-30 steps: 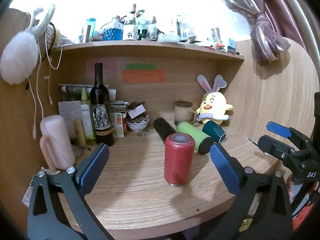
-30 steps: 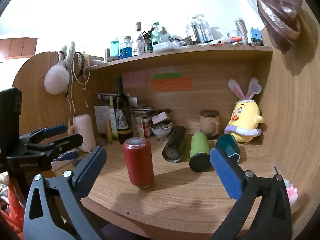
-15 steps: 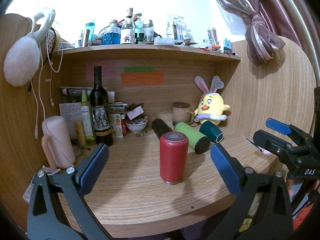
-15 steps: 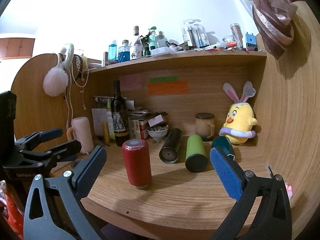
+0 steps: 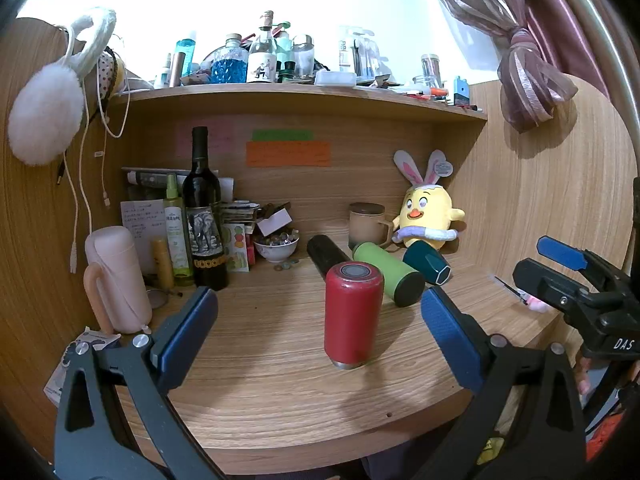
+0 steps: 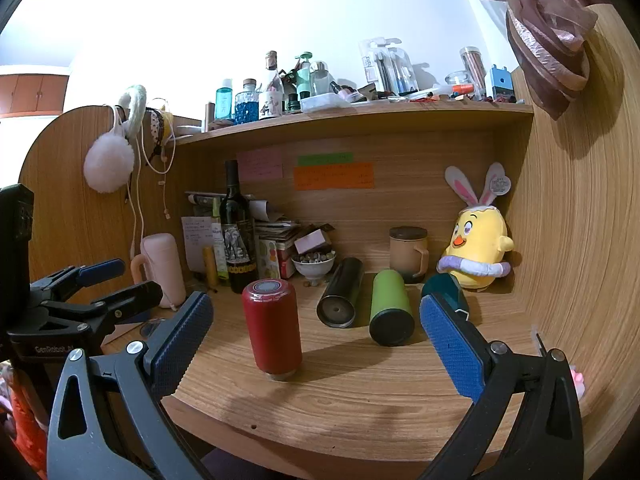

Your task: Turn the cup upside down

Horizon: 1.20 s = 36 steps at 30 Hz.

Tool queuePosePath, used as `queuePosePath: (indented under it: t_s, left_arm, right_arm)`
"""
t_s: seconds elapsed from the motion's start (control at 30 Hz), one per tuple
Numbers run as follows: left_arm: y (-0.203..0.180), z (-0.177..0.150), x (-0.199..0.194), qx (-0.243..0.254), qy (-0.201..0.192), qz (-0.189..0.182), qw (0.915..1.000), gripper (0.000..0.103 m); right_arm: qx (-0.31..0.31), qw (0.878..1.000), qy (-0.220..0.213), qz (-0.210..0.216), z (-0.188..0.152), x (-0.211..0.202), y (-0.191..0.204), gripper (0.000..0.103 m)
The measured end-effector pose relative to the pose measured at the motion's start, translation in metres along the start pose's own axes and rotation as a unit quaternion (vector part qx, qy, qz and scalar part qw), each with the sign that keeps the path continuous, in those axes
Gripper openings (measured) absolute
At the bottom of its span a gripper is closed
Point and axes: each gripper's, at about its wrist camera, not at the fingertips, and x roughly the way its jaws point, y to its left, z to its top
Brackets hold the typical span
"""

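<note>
A red cup [image 5: 352, 314] stands upright on the wooden desk [image 5: 260, 360], its narrower metal end down; it also shows in the right wrist view [image 6: 273, 328]. My left gripper [image 5: 318, 328] is open and empty, back from the cup near the desk's front edge, and shows from the side in the right wrist view [image 6: 96, 286]. My right gripper [image 6: 316, 332] is open and empty, also back from the cup, and shows at the right of the left wrist view [image 5: 560, 272].
Behind the red cup lie a black cup [image 5: 326, 254], a green cup [image 5: 390, 272] and a teal cup [image 5: 426, 266]. A beige mug [image 5: 366, 226], a yellow plush [image 5: 426, 216], a wine bottle [image 5: 204, 216], a small bowl [image 5: 276, 246] and a pink cup [image 5: 118, 280] stand along the back and left.
Both grippers have drawn back from the desk and risen a little, so the red cup looks farther off. The cup has not moved.
</note>
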Motion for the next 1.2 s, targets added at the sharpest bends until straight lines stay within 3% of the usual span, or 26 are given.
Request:
queuePosePath:
  t_s: [1.2]
  left_arm:
    - [0.0017,0.0003,-0.0018,0.005,-0.007,-0.001,1.0000,0.103]
  right_arm:
    - [0.001,1.000,-0.001,0.003,0.0018,0.0008,-0.0026,0.103]
